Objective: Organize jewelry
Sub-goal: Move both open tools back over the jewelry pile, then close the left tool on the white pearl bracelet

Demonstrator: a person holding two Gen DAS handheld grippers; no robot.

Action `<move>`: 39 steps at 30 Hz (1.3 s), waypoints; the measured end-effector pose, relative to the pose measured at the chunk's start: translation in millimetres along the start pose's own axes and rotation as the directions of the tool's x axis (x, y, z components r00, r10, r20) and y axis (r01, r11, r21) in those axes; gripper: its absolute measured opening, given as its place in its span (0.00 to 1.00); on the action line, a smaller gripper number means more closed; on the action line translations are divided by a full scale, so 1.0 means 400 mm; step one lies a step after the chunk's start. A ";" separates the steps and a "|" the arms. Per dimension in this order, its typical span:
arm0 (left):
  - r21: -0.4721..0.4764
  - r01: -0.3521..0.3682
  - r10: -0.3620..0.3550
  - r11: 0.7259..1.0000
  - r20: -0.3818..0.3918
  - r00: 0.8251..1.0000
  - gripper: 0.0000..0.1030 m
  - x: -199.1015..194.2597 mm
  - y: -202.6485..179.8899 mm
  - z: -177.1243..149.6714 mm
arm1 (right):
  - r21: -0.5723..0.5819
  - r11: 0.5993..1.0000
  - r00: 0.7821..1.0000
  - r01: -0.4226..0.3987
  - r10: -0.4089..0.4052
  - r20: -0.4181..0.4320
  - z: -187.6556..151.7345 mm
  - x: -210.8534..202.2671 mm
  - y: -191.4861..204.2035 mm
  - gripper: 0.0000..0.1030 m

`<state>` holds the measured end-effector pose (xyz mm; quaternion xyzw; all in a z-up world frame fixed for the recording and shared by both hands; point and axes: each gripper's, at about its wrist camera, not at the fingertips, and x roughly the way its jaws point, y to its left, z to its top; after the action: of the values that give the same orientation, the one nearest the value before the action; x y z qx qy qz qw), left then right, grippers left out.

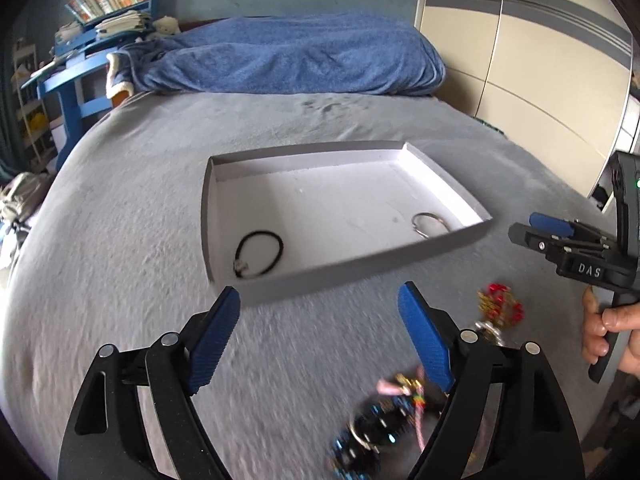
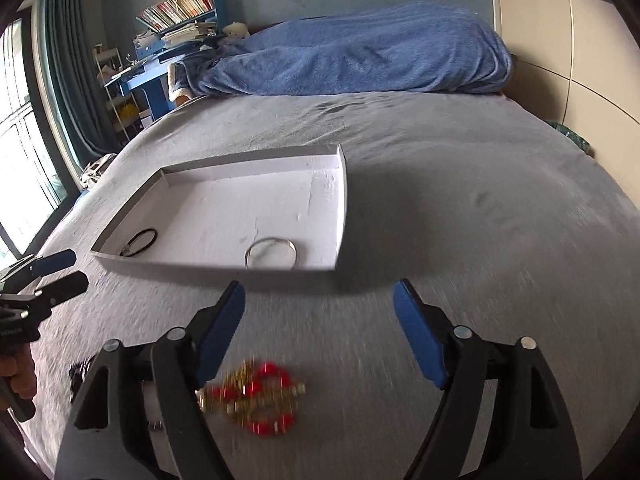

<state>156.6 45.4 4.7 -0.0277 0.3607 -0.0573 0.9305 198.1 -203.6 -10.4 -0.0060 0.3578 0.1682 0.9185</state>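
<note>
With both grippers' jaws apart and empty, I should centre the right gripper over the red-and-gold bracelet lying just short of the white tray, then the left gripper over the dark beaded pile.

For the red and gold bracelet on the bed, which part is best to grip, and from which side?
Judging from its pose, grip the red bracelet from above, across one strand of its loop. It lies flat in a loose heap on the soft grey blanket, so there is no edge to reach from the side. The open right gripper is nearest to it; one finger inside the loop, one outside.
</note>
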 end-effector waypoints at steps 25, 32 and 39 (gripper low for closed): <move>0.027 0.046 -0.046 0.999 0.004 0.999 0.81 -0.096 -0.095 -0.149 | -0.007 1.000 1.000 -0.026 0.026 0.002 -0.220 -0.136 0.057 0.83; 0.150 0.061 -0.059 0.987 -0.013 0.998 0.79 -0.069 -0.163 -0.160 | -0.085 0.996 1.000 0.005 -0.006 -0.011 -0.239 -0.119 0.099 0.83; 0.269 0.105 -0.091 0.958 -0.065 0.994 0.74 -0.006 -0.242 -0.138 | 0.010 0.994 0.993 0.109 -0.109 0.038 -0.240 -0.141 0.051 0.82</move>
<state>109.4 -51.0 -25.4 0.0838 0.3719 -0.1529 0.9118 89.9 -214.1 -42.5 -0.0185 0.3398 0.1163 0.9331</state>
